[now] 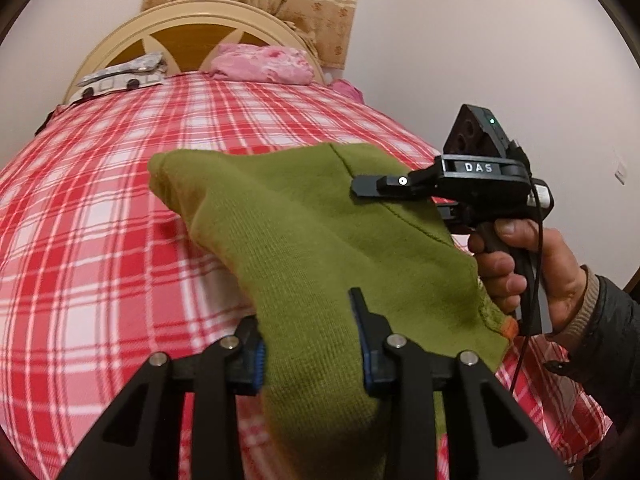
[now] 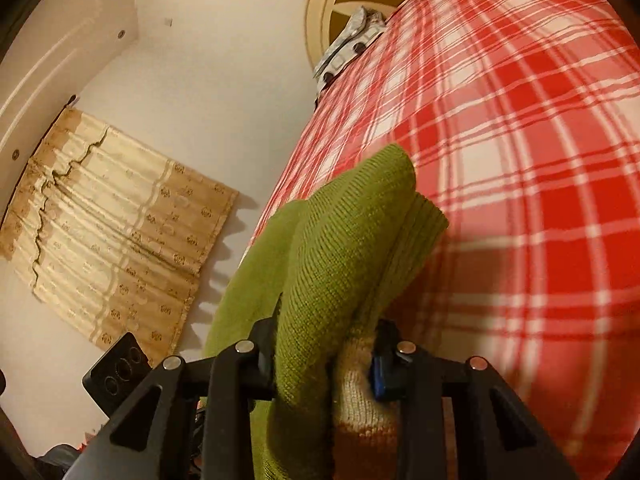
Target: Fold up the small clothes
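Both claws clamp the green knit [image 1: 304, 232], held up above the plaid bed [image 1: 100, 208], not lying on it. Left claw [image 1: 310, 344] grips a bunched thickness of cloth between its blue pads [image 1: 370, 360]. Right claw [image 2: 326, 354] pinches a gathered edge, with a paler cream band [image 2: 360, 392] of the knit caught in the bite. The cloth sags between the two grips.

Judgement: you are mid-lift, ahead of a fold. Draw the claws apart until the span goes taut and the edges hang level. Then lower the far end onto the bed first and lay the rest down flat. Keep both bites firm; the knit looks stretchy and thick, so a shallow pinch may slip.
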